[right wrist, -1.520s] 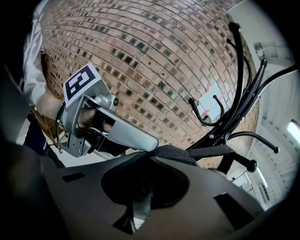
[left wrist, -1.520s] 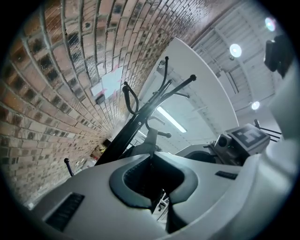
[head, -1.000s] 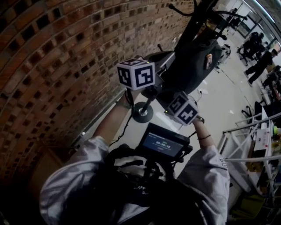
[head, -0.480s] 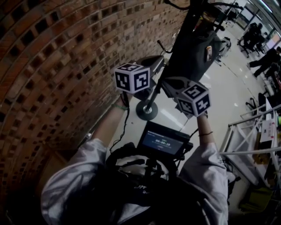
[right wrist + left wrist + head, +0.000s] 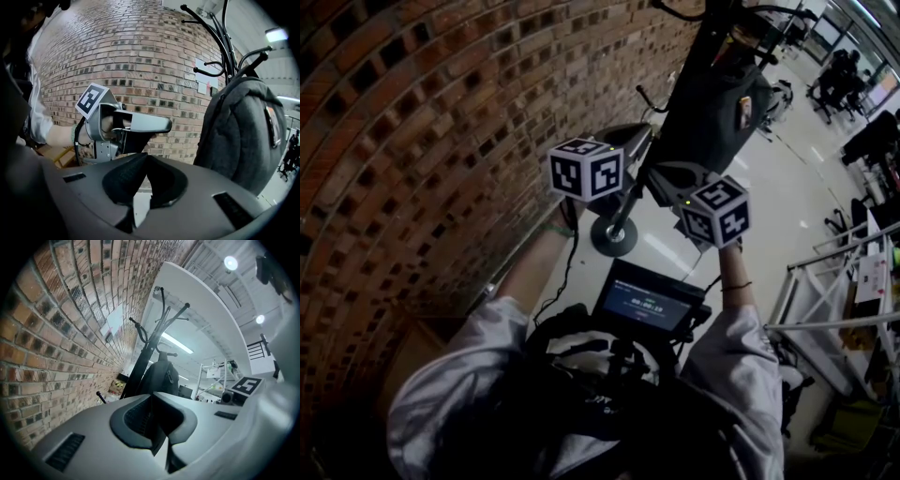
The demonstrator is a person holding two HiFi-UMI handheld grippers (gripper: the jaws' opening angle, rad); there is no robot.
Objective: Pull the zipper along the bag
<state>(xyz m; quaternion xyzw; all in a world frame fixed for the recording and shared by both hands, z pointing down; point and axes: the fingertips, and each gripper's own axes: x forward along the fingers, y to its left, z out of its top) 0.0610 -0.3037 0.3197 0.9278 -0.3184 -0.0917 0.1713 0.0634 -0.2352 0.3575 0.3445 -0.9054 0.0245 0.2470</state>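
Bag [image 5: 243, 136] grey matt cloth; wall [image 5: 412, 141] rough brick; stand [image 5: 140, 364] probably metal.

A red-brown brick wall [image 5: 412, 141] is filling the left half of the head view and curving up toward the top. A pale, glossy floor [image 5: 778, 197] is spreading across the right side and catching reflections. A dark coat stand [image 5: 612, 239] is standing near the wall at centre. White metal racks [image 5: 834, 322] are lining the right edge. In the left gripper view, round ceiling lights [image 5: 230, 262] are glowing at upper right and a strip light [image 5: 177, 344] is shining at centre. In the right gripper view, white sheets [image 5: 205, 65] are hanging on the brick at upper right.
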